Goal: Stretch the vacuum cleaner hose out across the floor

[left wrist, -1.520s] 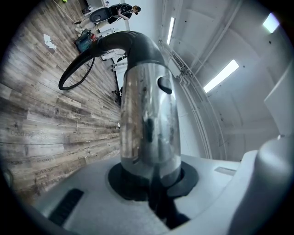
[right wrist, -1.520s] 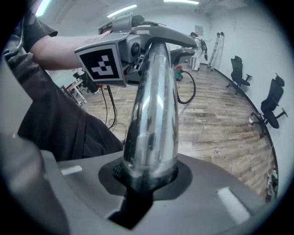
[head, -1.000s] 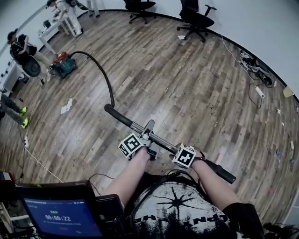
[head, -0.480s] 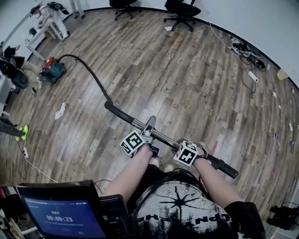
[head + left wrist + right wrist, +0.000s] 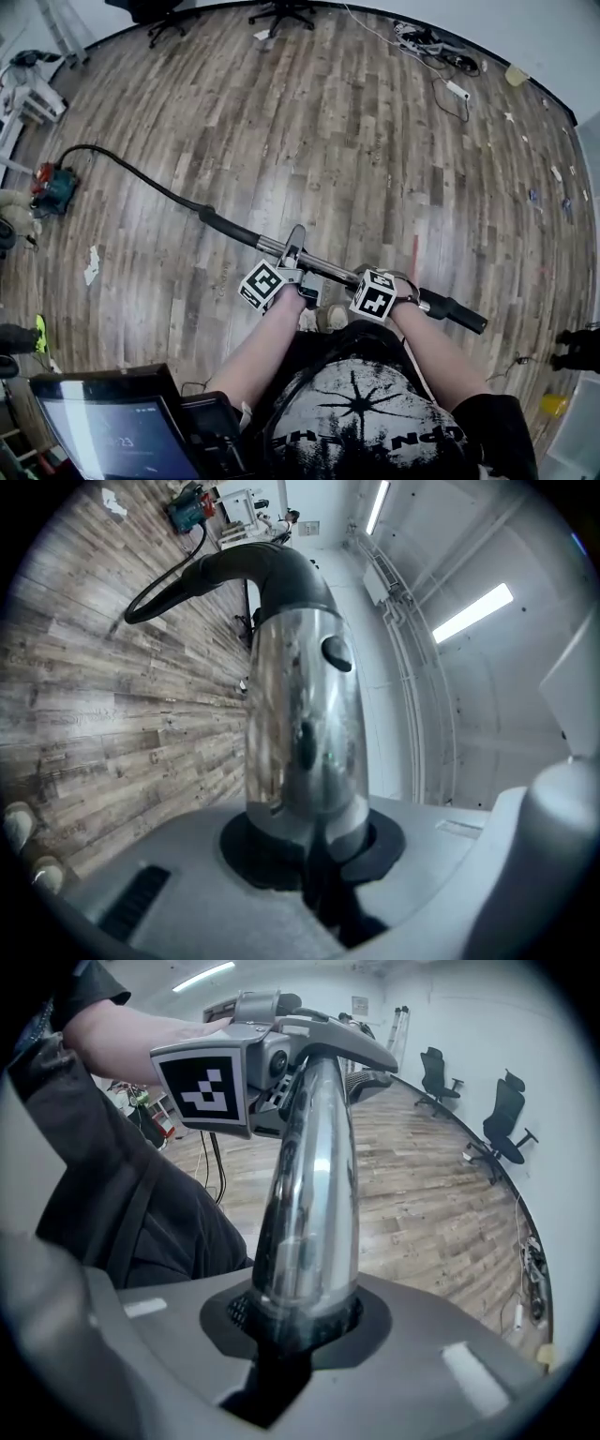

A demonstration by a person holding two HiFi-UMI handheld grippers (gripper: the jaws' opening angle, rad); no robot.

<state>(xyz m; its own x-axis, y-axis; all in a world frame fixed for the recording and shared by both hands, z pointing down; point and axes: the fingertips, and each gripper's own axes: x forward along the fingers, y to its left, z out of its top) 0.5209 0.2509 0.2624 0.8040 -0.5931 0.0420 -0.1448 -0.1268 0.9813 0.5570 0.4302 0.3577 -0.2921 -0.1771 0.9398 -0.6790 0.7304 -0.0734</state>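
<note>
room: wood floor [image 5: 356,141] wide open right of vacuum cleaner [image 5: 53,187]; cables [image 5: 433,45] by wall far beyond it | hose [image 5: 141,178]: black, curving along floor from vacuum cleaner to chrome wand [image 5: 330,268] | left gripper [image 5: 309,841] fingers clamped on wand | right gripper [image 5: 292,1326] fingers clamped on wand

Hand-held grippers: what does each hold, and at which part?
Both clamp the shiny metal vacuum cleaner tube: the left hand-held gripper near its black curved end, the right hand-held gripper further along the metal.
</note>
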